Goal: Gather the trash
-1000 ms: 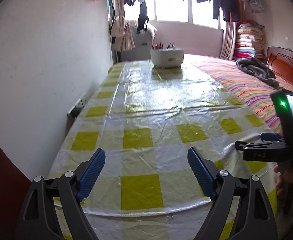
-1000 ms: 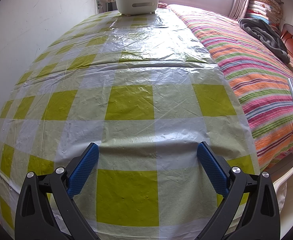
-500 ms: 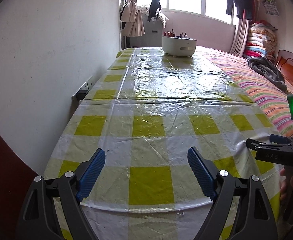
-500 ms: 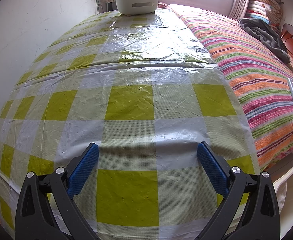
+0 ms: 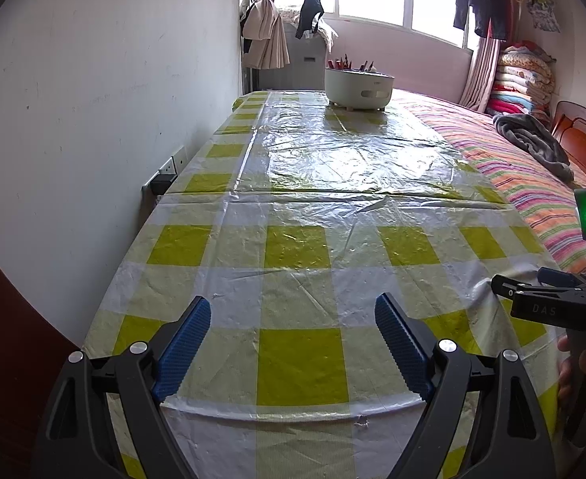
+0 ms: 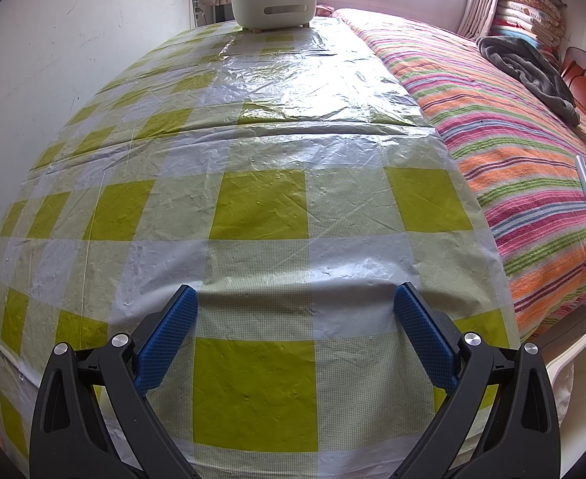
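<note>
Well, both tools sit at the near end of the bench (image 5: 293, 207): the left hand-held gripper (image 5: 293, 343) and the right hand-held gripper (image 6: 294, 327) each spread wide and empty over the checked cloth. No loose trash shows anywhere on it. Farthest off stands the white tub (image 5: 358, 88), holding red-tipped bits. I'd scan the edges first, then carry whatever turns up there.

We see checked tablecloth (image 5: 296, 255) filling frame centre, striped bedspread (image 6: 504, 127) at right, grey blanket (image 6: 532, 72) upper right, curtains (image 5: 265, 36) top centre.
</note>
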`<state>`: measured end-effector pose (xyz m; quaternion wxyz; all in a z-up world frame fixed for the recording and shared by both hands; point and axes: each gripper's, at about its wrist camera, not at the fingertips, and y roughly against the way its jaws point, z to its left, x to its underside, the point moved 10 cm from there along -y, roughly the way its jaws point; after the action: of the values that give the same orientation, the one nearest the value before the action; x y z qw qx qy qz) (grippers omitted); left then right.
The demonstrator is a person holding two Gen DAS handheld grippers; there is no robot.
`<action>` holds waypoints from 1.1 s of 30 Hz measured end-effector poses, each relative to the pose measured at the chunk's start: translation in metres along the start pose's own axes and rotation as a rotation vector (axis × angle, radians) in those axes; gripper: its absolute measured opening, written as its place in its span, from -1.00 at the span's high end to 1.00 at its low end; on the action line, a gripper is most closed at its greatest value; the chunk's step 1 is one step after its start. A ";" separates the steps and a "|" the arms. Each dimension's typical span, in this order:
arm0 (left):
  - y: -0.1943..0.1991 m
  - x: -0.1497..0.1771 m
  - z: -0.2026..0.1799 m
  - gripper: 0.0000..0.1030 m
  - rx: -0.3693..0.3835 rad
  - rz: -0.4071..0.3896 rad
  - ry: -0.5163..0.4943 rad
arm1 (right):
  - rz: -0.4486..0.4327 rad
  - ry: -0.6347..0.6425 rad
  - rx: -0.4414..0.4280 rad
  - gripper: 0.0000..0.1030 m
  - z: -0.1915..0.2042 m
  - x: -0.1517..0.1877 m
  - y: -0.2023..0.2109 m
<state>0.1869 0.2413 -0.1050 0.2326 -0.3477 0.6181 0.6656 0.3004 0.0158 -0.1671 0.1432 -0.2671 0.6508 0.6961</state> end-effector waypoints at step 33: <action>0.002 -0.002 0.003 -0.60 0.058 -0.001 0.057 | 0.000 0.000 0.000 -0.90 0.000 0.000 0.000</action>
<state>0.1861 0.2445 -0.1023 0.2253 -0.3600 0.6434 0.6369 0.3006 0.0155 -0.1670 0.1429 -0.2673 0.6507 0.6962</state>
